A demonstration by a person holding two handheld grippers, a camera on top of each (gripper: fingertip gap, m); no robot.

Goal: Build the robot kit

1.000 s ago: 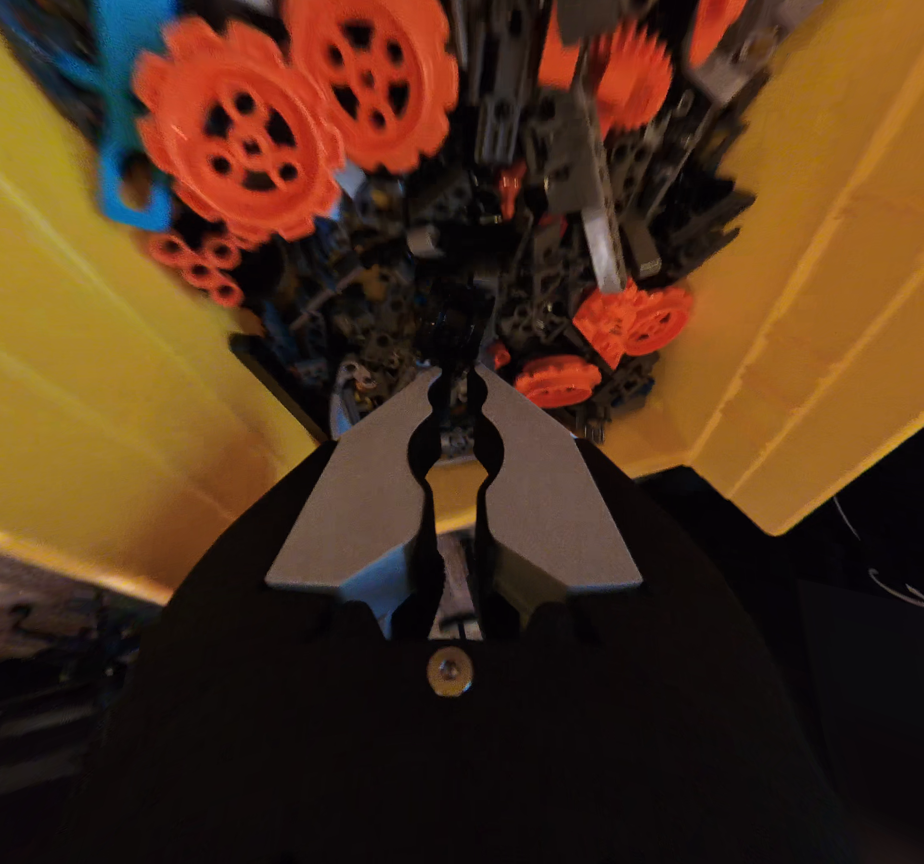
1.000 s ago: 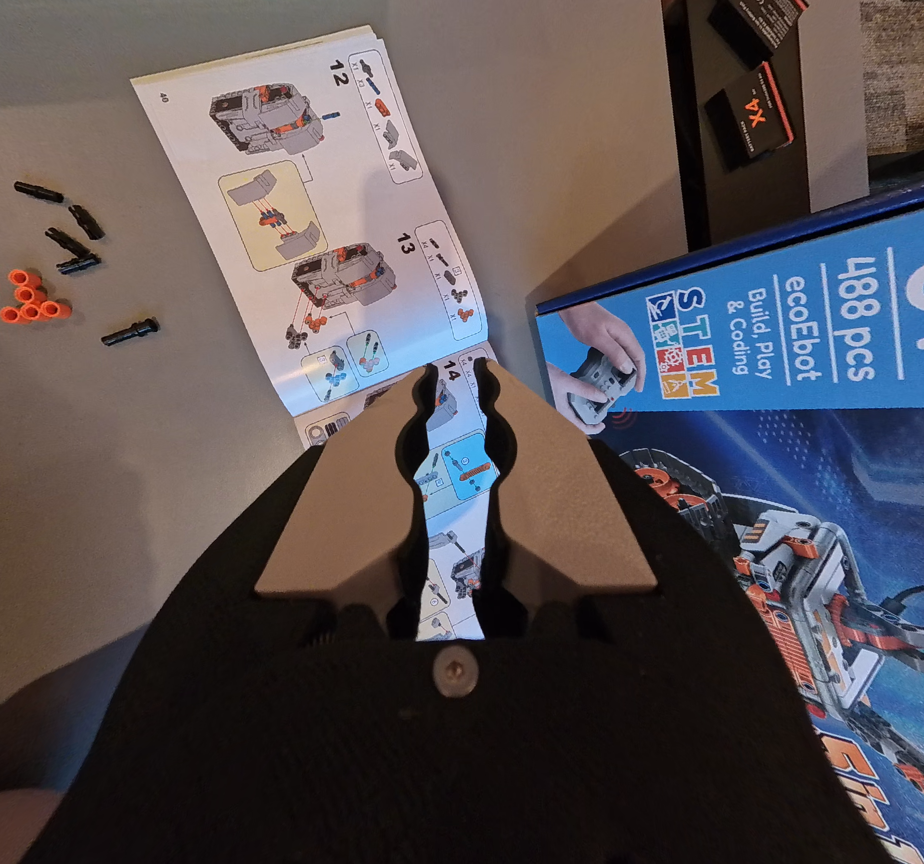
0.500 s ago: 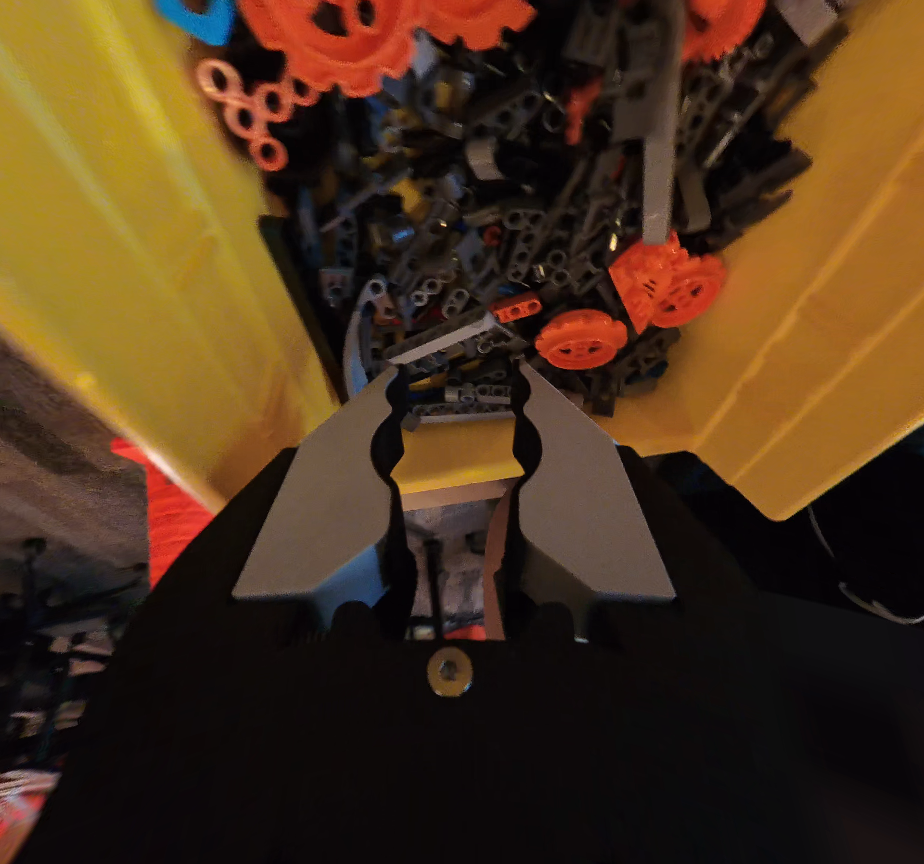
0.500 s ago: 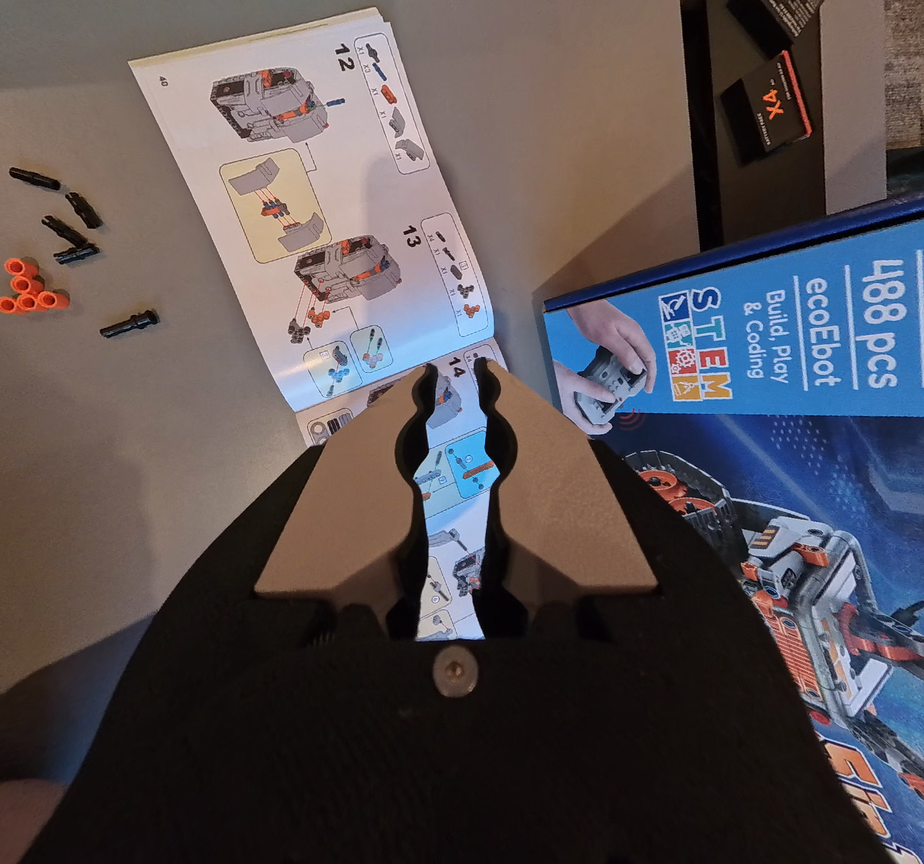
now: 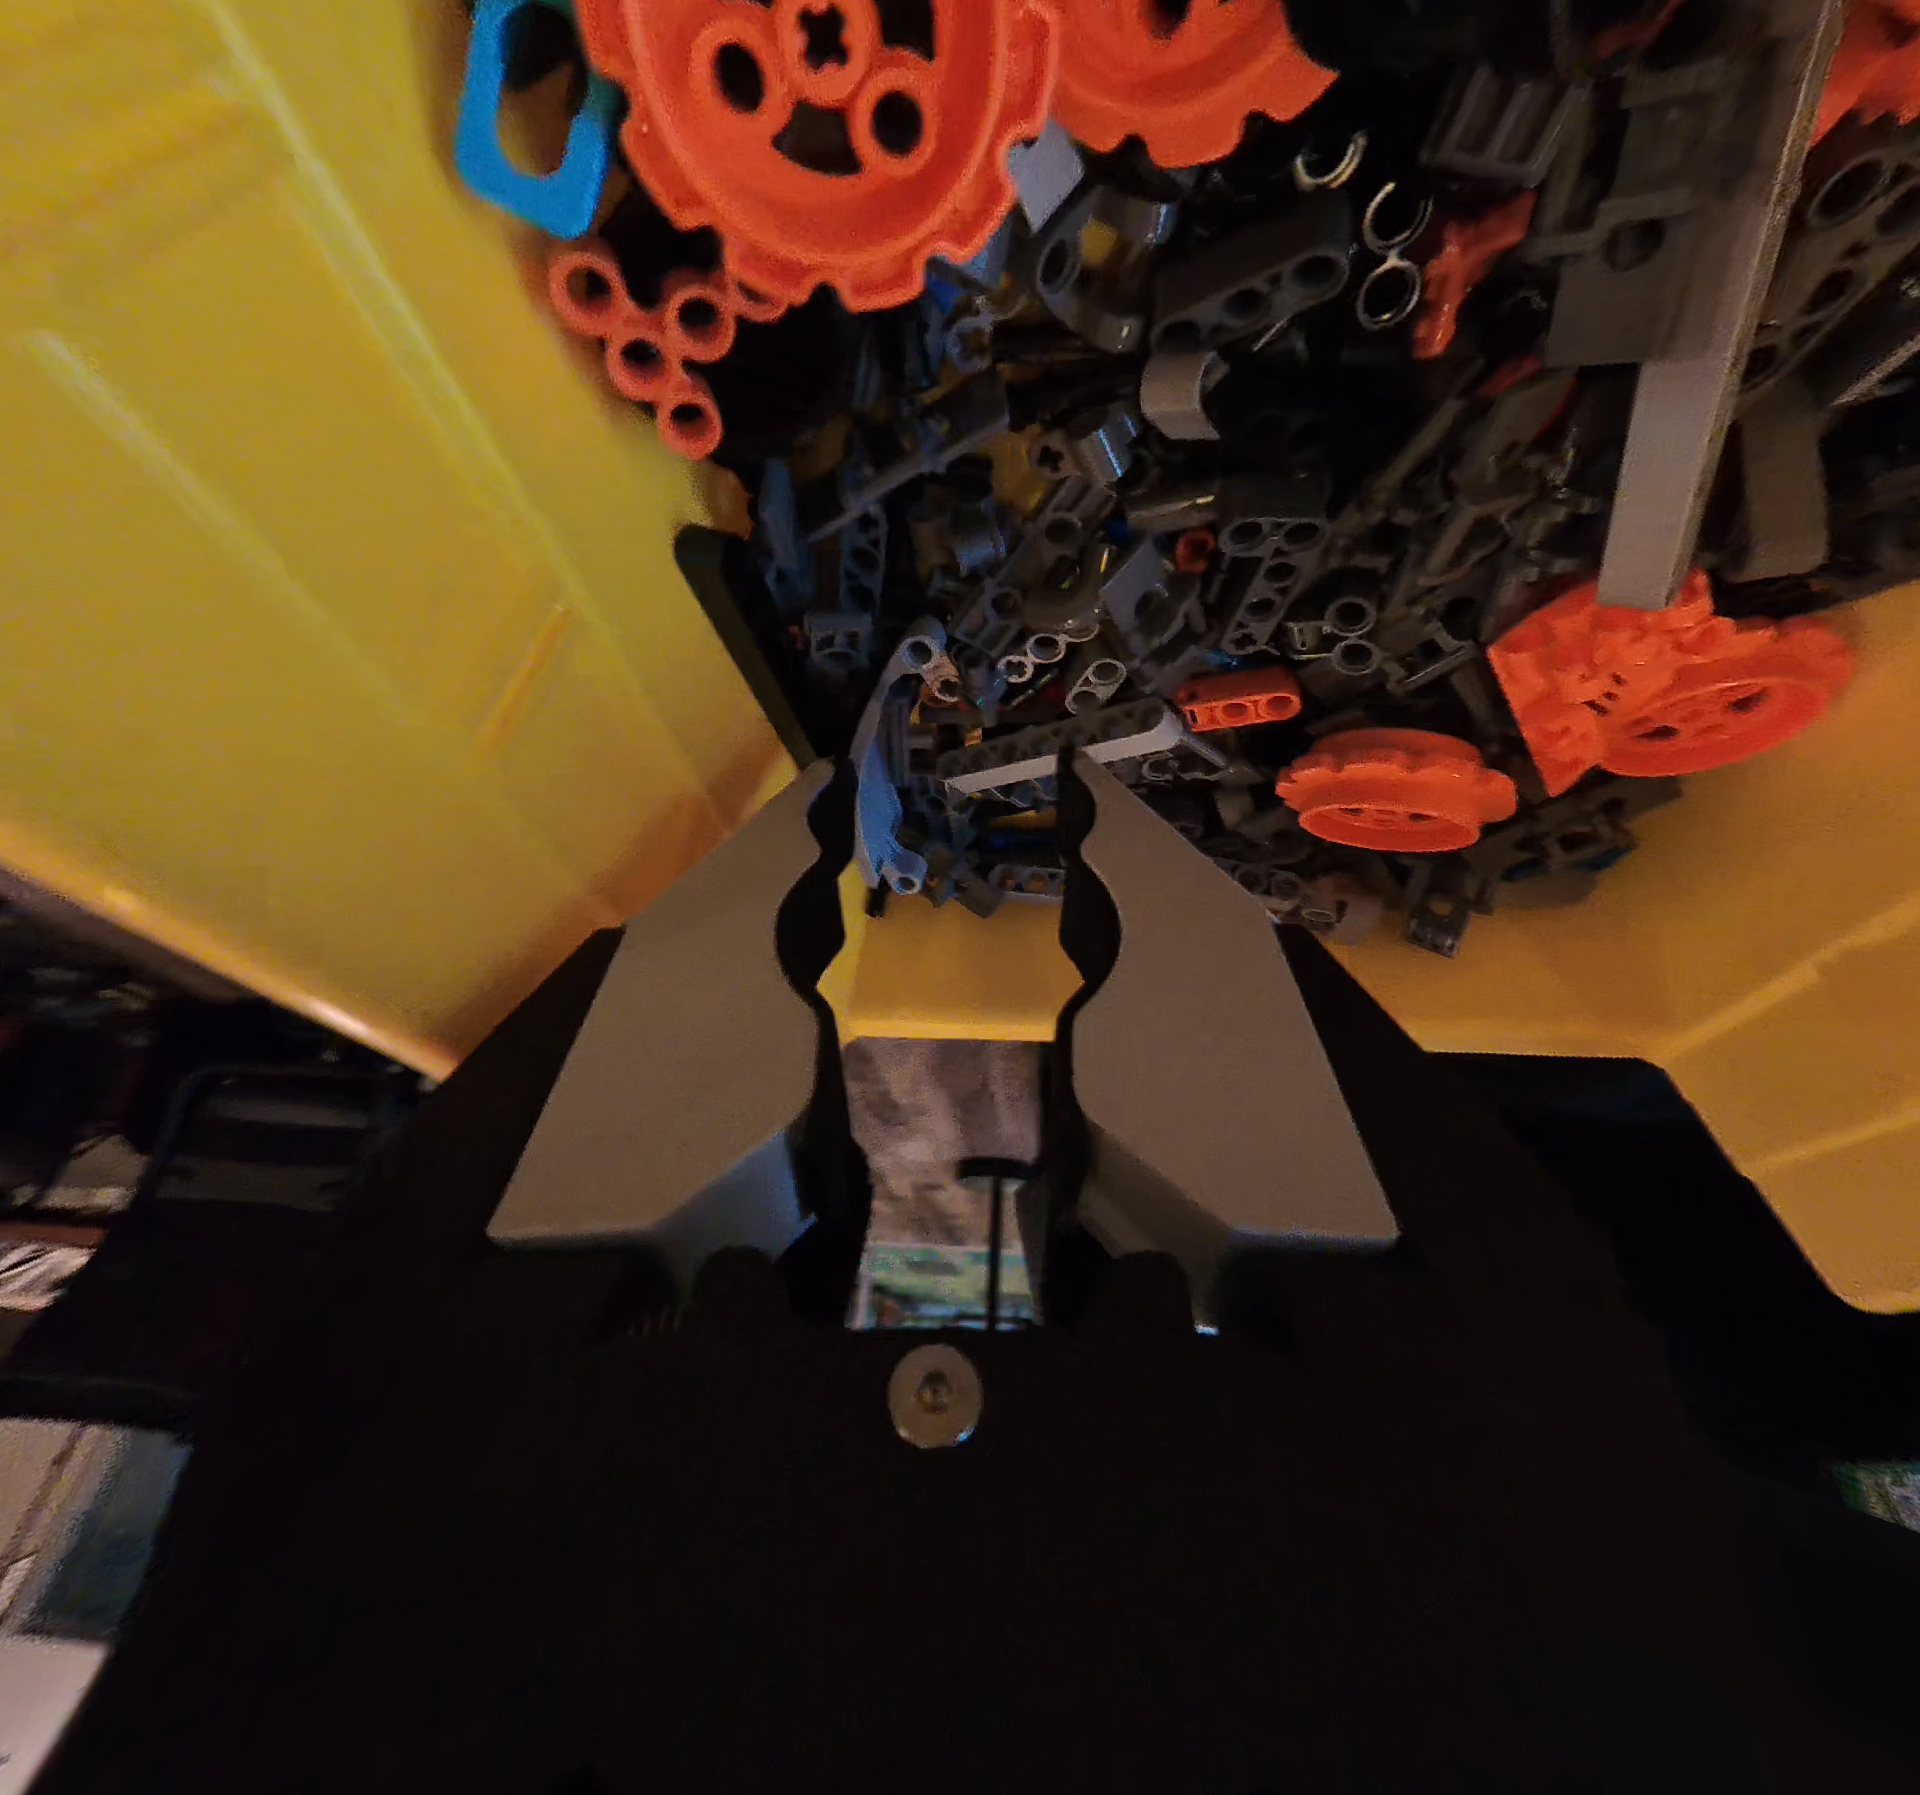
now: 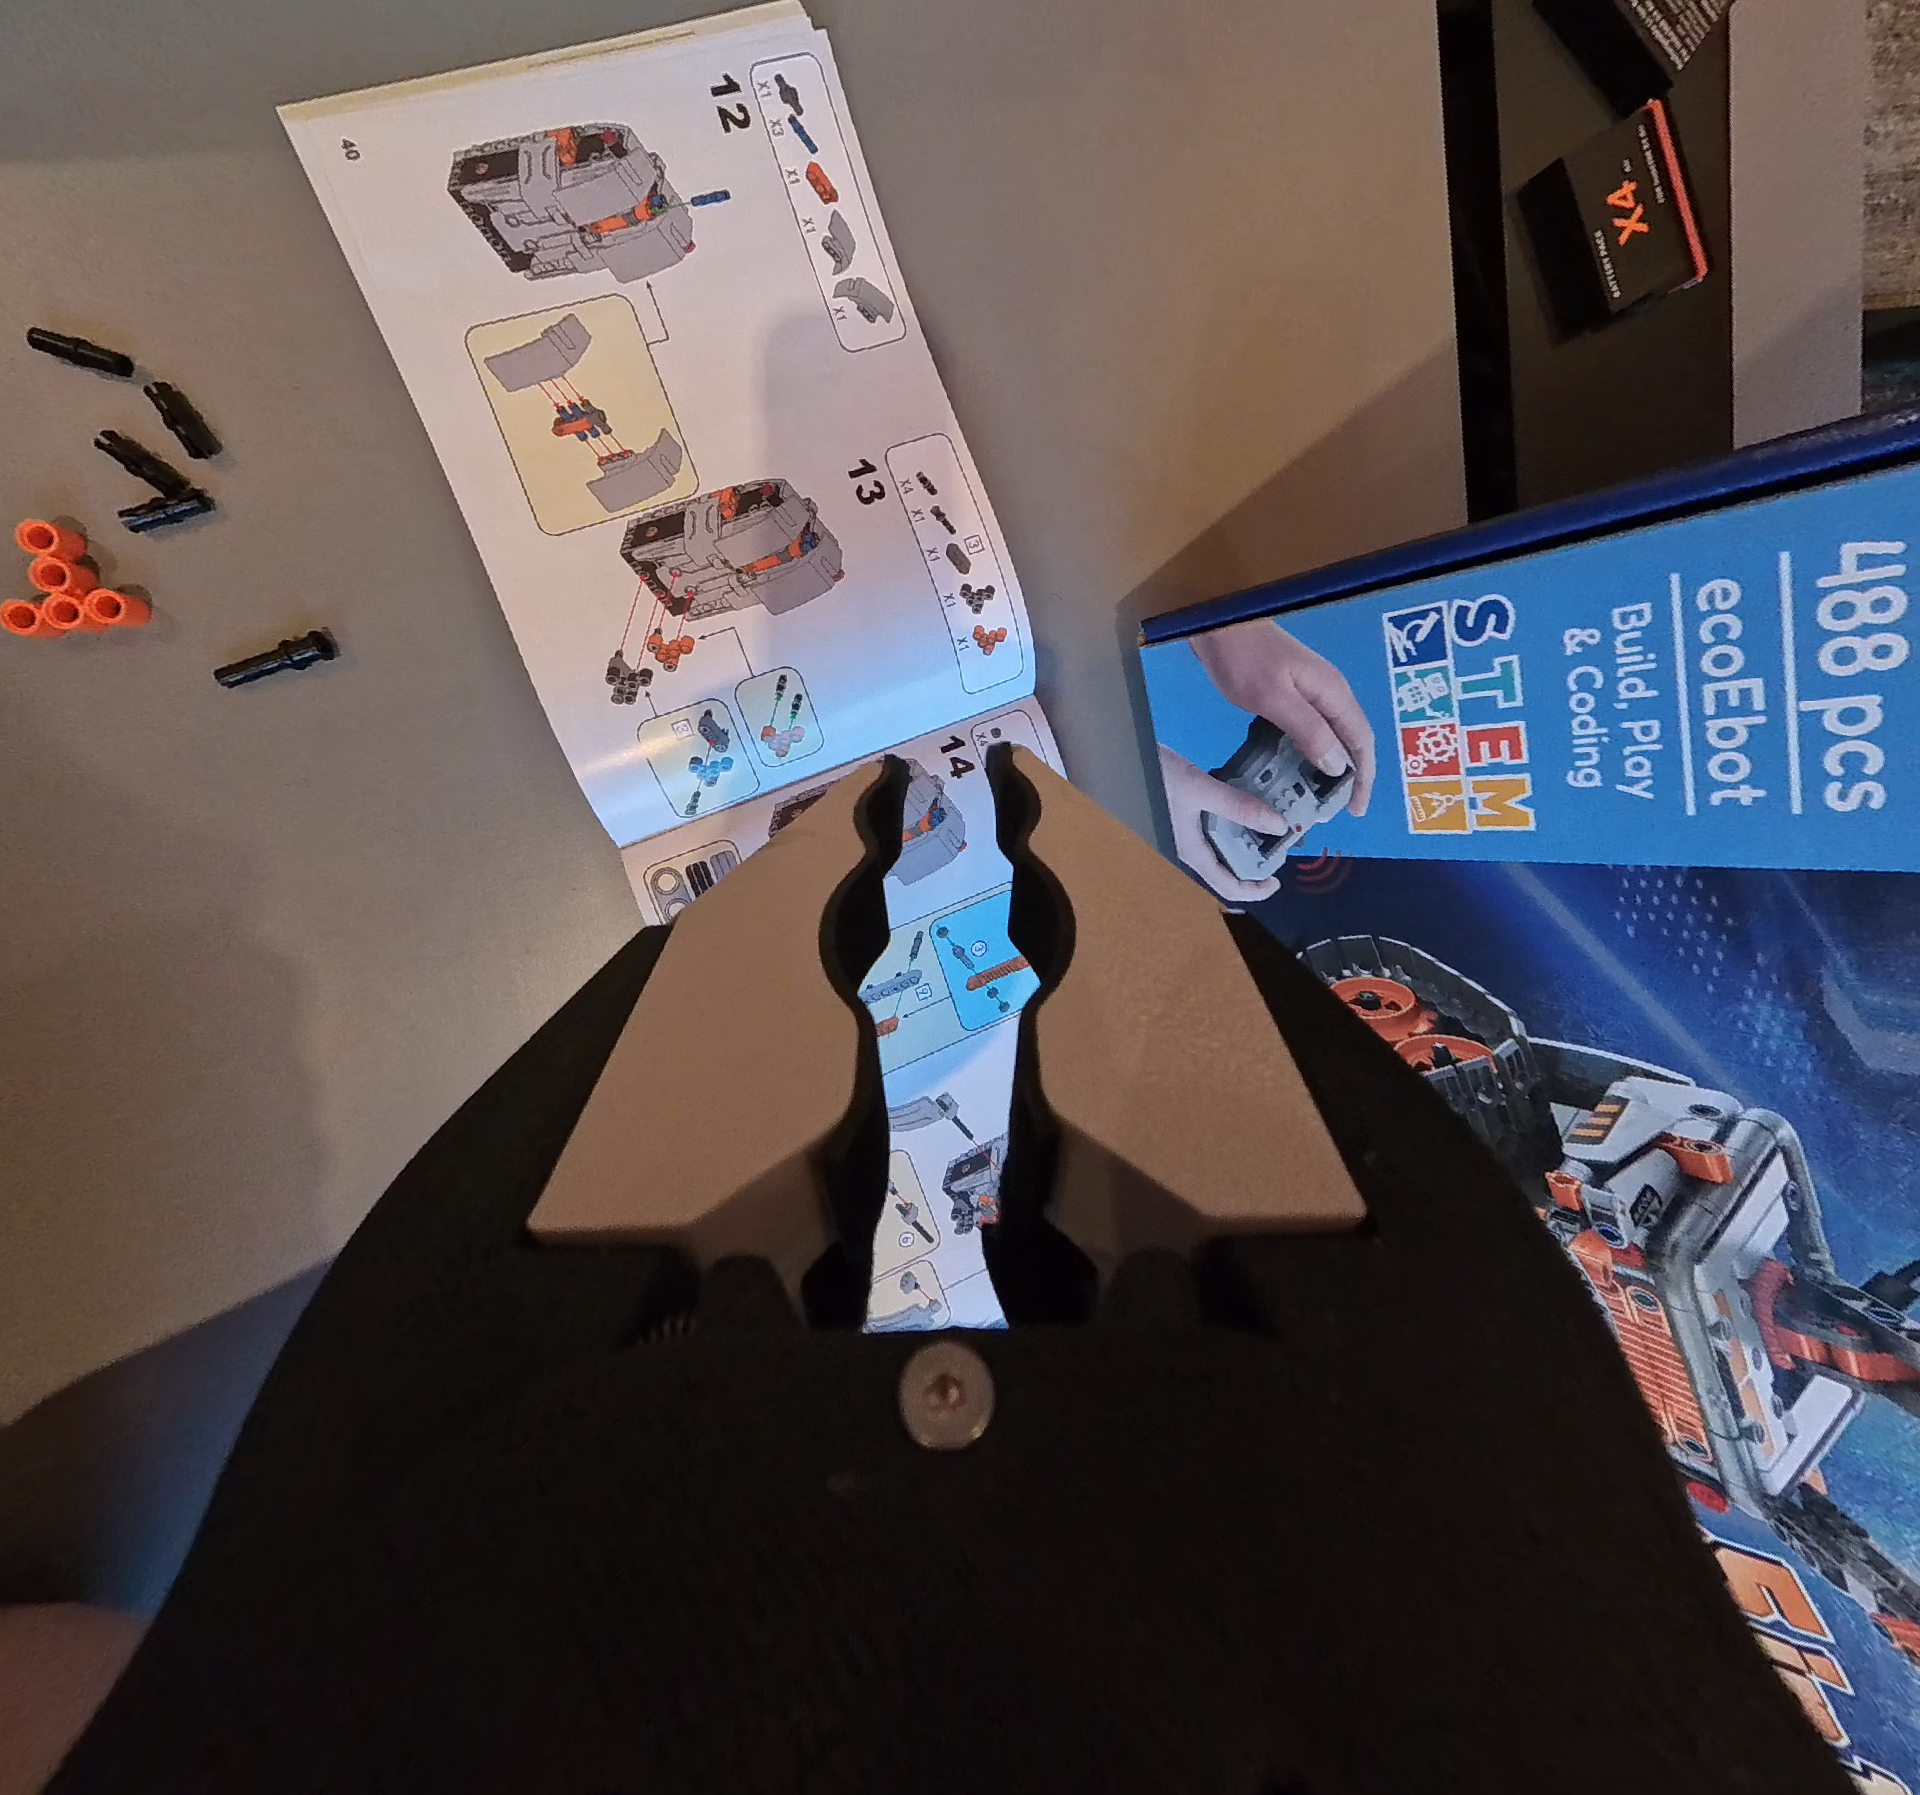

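Here the left gripper (image 5: 951, 779) hangs open and empty over loose building pieces (image 5: 1091, 602) piled in a yellow bin (image 5: 260, 498); the right gripper (image 6: 940, 769), narrowly parted, holds nothing above the instruction booklet (image 6: 644, 374), beside the blue kit box (image 6: 1610, 810).

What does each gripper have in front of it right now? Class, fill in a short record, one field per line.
left gripper: open, empty, at the near edge of the parts pile
container: yellow bin full of loose building parts
largest parts: orange toothed wheels
right gripper: slightly open, empty, above the open instruction booklet
beside booklet: blue kit box
loose on table: black pins, orange connector
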